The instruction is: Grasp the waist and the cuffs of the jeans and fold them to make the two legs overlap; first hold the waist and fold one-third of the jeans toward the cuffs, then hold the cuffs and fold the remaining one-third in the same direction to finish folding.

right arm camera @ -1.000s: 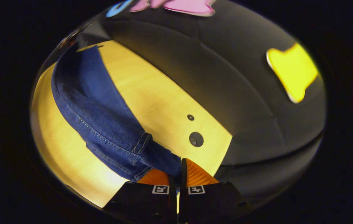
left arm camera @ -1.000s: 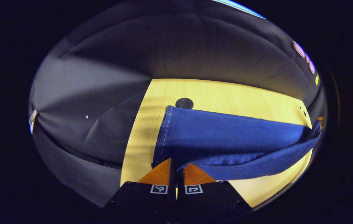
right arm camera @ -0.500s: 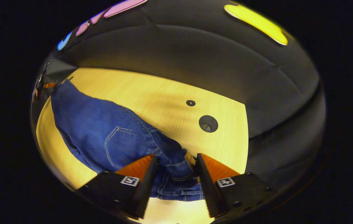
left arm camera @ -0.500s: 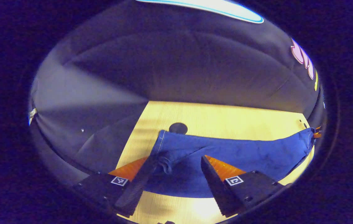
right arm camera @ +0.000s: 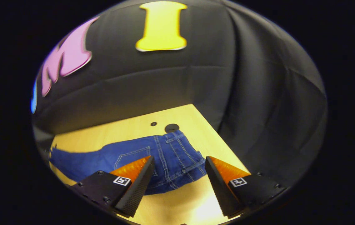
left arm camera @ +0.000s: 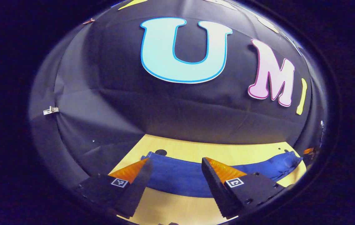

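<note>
Both grippers, left and right, spread, empty; jeans lie flat (legs apparently overlapped). Next: pinch waist at 12 o'clock.

hand-held gripper spread, jeans on table

A staged recording booth, not a lived-in room. Black cloth hangs as walls on every side, closing in a pale wooden counter toward six o'clock. A clip pins the cloth at nine o'clock.
</note>
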Action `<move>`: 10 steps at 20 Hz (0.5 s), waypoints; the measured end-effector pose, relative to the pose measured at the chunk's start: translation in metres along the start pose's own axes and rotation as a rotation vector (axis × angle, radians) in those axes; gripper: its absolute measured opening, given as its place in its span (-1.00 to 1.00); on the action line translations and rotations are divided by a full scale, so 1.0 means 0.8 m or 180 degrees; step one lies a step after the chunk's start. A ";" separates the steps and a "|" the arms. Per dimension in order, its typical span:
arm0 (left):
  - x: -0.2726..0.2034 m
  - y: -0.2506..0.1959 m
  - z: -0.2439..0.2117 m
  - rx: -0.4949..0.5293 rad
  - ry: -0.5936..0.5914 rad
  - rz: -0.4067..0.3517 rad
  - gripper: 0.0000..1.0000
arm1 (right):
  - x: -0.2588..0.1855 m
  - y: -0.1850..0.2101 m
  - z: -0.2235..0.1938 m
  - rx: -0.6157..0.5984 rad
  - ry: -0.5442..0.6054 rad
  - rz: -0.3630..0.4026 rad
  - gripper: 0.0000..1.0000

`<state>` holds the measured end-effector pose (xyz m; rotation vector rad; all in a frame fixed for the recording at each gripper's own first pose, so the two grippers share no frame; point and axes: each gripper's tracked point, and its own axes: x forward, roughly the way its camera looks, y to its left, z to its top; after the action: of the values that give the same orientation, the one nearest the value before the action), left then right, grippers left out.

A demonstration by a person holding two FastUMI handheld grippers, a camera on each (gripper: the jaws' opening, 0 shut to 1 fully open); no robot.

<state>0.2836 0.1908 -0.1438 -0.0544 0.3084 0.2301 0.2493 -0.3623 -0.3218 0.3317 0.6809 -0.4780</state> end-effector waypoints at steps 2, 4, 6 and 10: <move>-0.023 -0.018 -0.011 -0.0140 0.0054 -0.0068 0.94 | 0.008 -0.027 -0.021 0.0326 0.0170 -0.0193 0.97; -0.040 -0.037 -0.022 -0.0329 0.0071 -0.0158 0.94 | 0.023 -0.051 -0.024 0.0565 0.0119 -0.0333 0.98; -0.047 -0.045 -0.032 -0.0464 0.0131 -0.0217 0.94 | 0.039 -0.062 -0.027 0.0665 0.0093 -0.0381 0.96; -0.035 -0.044 -0.060 -0.0421 0.0318 -0.0168 0.94 | 0.064 -0.049 -0.043 0.0737 0.0198 -0.0278 0.96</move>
<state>0.2514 0.1460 -0.1803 -0.2048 0.3904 0.1954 0.2456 -0.3960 -0.3867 0.5381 0.7038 -0.6341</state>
